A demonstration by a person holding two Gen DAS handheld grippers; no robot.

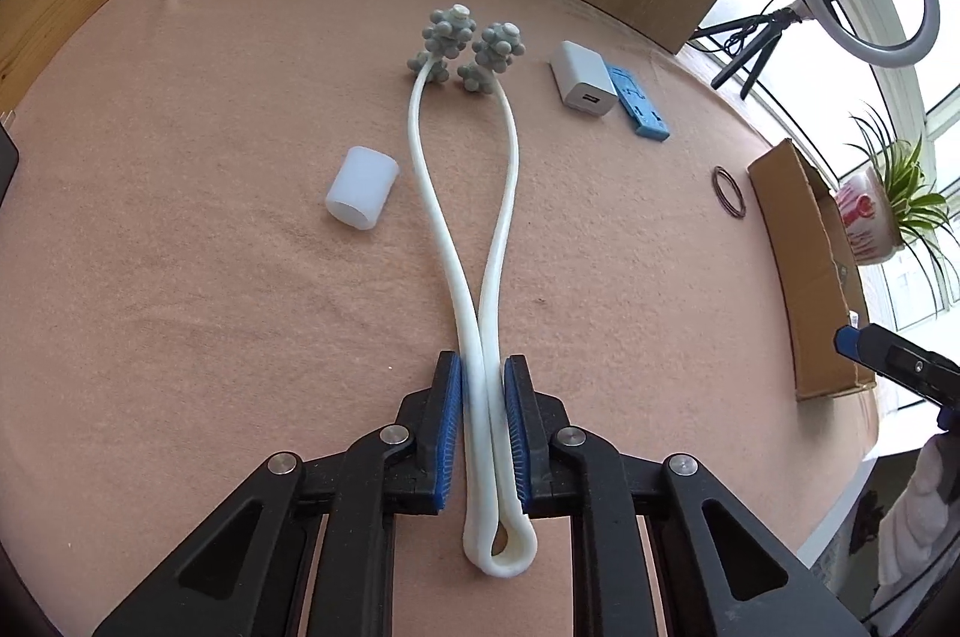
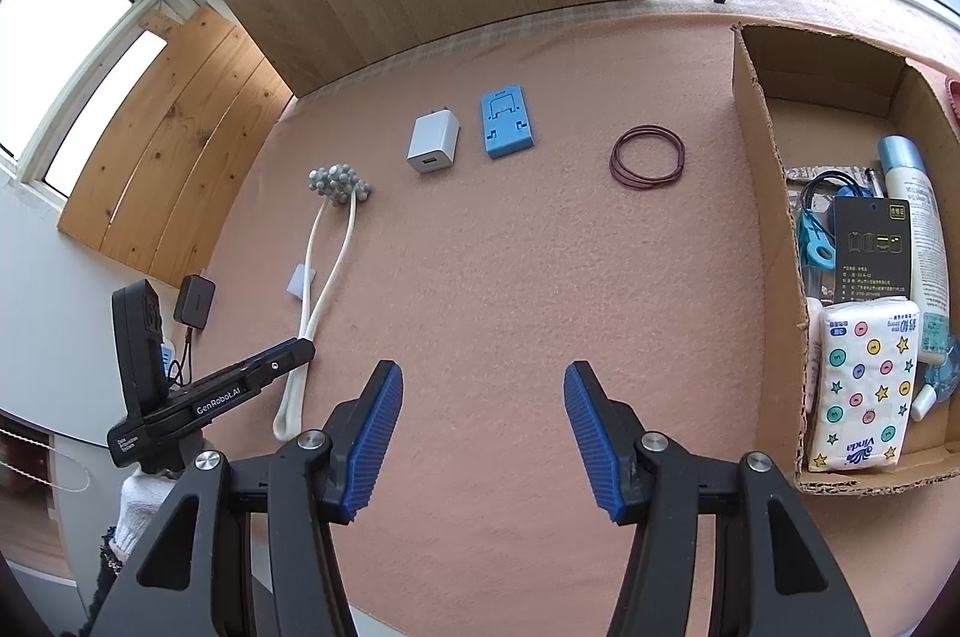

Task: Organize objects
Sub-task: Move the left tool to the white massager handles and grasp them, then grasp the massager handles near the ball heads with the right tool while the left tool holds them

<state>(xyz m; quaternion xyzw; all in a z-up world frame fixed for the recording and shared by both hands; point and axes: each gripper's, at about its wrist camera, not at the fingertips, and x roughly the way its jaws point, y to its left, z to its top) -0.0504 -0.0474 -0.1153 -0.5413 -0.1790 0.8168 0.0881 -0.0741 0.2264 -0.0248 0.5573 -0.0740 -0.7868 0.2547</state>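
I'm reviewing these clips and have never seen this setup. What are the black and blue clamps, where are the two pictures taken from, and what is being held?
Each clamp is a hand-held two-finger gripper with a fisheye camera looking along its fingers. The left-wrist view shows the left gripper shut on the white handle of a massage roller with grey knobbly heads. The right-wrist view shows the right gripper open and empty. On the pink table cover lie a white cup, a white charger, a blue phone stand and a brown wire ring. The cardboard box already holds items.
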